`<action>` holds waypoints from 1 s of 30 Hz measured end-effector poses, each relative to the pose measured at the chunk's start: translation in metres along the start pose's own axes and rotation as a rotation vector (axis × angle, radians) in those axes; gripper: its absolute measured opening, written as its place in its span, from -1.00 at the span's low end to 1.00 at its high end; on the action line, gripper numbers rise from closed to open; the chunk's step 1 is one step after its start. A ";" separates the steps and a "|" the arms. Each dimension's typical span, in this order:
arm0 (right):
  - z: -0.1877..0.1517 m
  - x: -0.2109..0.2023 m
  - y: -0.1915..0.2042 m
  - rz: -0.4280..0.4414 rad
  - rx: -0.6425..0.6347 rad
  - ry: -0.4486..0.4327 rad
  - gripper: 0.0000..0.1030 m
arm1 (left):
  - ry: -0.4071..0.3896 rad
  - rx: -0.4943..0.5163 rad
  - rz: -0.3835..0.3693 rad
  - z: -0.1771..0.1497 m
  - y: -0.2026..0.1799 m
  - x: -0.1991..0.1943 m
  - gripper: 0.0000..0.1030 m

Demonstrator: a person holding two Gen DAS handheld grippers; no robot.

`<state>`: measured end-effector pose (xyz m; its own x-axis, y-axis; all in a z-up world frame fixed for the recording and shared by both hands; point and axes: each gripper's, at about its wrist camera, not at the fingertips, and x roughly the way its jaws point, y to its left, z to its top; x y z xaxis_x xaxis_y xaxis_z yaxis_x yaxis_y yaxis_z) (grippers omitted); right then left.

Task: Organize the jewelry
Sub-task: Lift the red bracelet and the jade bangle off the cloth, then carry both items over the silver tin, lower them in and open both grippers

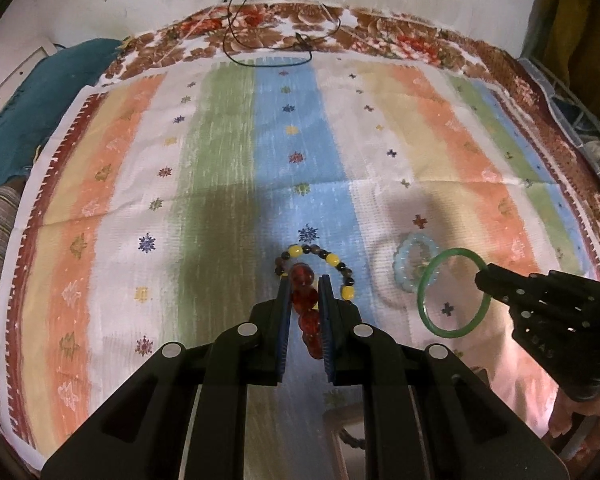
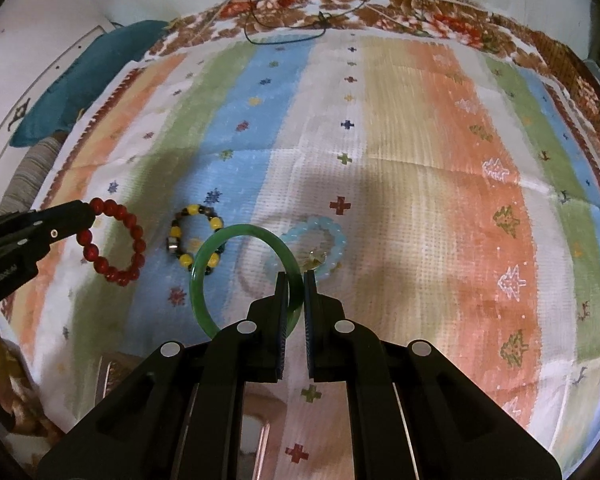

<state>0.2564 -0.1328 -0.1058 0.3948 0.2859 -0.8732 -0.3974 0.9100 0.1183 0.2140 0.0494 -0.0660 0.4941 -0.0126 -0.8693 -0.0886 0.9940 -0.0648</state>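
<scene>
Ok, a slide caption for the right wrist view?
Right tool grips green bangle; left tool holds red bracelet.

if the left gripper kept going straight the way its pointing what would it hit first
Likely the yellow-and-dark beaded bracelet lying on the striped cloth, just past the fingertips of the left gripper, which is shut on the red beaded bracelet. Depth is uncertain.

No legible txt; faint white print on left gripper [image 2: 94, 216] body, maybe a brand, too blurry.
</scene>
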 end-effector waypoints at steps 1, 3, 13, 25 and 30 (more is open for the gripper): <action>-0.001 -0.003 0.001 0.002 -0.002 -0.004 -0.84 | -0.003 0.000 -0.005 -0.002 -0.001 -0.003 -0.75; -0.002 -0.010 0.001 0.011 0.001 -0.014 -0.84 | -0.011 0.001 -0.014 -0.006 -0.002 -0.010 -0.75; -0.015 -0.036 0.011 0.035 -0.014 -0.057 -0.84 | -0.064 -0.009 -0.071 -0.019 -0.009 -0.044 -0.75; -0.034 -0.060 0.020 0.027 -0.036 -0.101 -0.84 | -0.111 0.010 -0.134 -0.033 -0.024 -0.073 -0.75; -0.044 -0.072 0.024 0.042 -0.048 -0.121 -0.84 | -0.134 0.011 -0.155 -0.042 -0.025 -0.086 -0.75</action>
<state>0.1821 -0.1443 -0.0606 0.4734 0.3601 -0.8039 -0.4539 0.8818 0.1277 0.1374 0.0207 -0.0100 0.6120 -0.1514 -0.7763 0.0064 0.9824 -0.1866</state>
